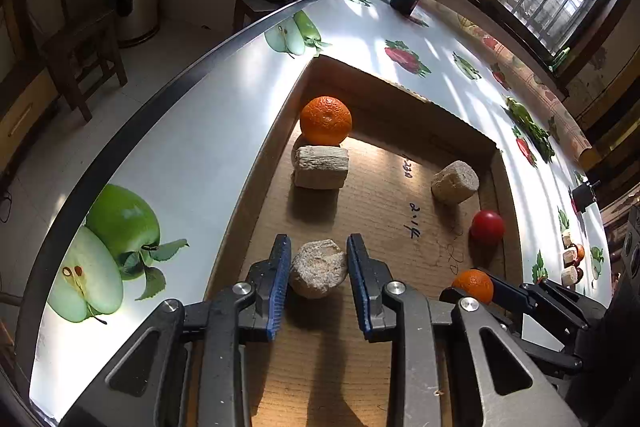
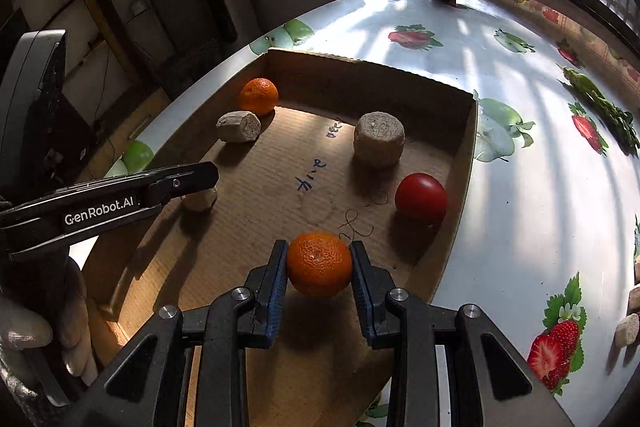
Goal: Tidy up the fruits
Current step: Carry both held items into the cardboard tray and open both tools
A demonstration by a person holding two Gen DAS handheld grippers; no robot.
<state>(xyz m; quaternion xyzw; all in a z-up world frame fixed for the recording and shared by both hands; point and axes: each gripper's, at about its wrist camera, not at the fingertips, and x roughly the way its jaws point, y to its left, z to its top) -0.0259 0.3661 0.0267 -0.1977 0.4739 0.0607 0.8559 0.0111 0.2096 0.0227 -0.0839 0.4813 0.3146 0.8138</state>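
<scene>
Right gripper (image 2: pixel 319 269) has its blue pads closed against both sides of a mandarin orange (image 2: pixel 319 263), which hangs just above the floor of the shallow cardboard tray (image 2: pixel 460 163) at its near edge; a shadow under the fruit suggests it is lifted clear rather than resting. Left gripper (image 1: pixel 319 269) sits to the left, its pads bracketing a pale cylindrical block (image 1: pixel 318 273) near the tray's left wall; the left pad looks to touch it, a thin gap shows at the right pad, so I cannot tell whether it is truly gripped. A second orange (image 2: pixel 258 96) lies in the far left corner, straight ahead and left of the held one, beside another pale block (image 2: pixel 239 126). A red tomato (image 2: pixel 421 198) sits just right and forward of the right gripper, with a third block (image 2: pixel 379 139) beyond it. If like goes with like, the far orange is the left gripper's closer reach, the tomato the right's.
</scene>
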